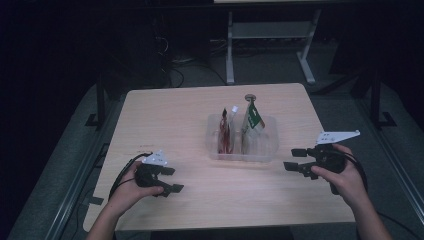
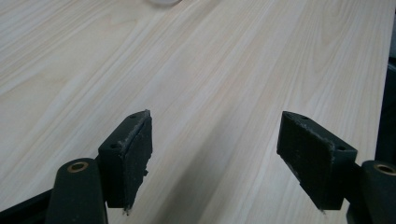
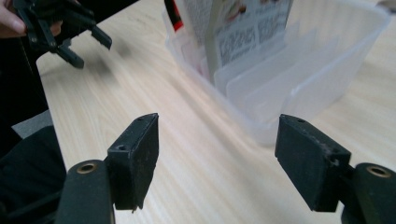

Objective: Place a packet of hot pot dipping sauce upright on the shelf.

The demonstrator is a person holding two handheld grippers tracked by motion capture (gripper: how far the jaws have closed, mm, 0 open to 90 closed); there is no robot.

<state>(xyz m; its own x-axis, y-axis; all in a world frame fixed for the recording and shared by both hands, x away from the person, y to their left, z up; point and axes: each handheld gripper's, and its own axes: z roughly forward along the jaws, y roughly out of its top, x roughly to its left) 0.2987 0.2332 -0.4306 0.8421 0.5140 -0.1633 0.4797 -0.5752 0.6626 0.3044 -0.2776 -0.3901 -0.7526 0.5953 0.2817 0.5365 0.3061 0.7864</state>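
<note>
We hold both grippers spread and empty at the clear tub (image 1: pixel 267 150), its packets (image 1: pixel 253 120) standing between dividers: right gripper (image 1: pixel 295 166) just beside it, ready to reach in, left gripper (image 1: pixel 170 180) farther off.

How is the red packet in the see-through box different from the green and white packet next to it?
The red packet is dark red and slim, while the green and white packet is wider, with printed labels. The red packet stands in the left part of the clear box, the green and white packet more to the right. The green and white packet also reaches a little higher. Both stand upright between the box's dividers, untouched by either tongs.
</note>
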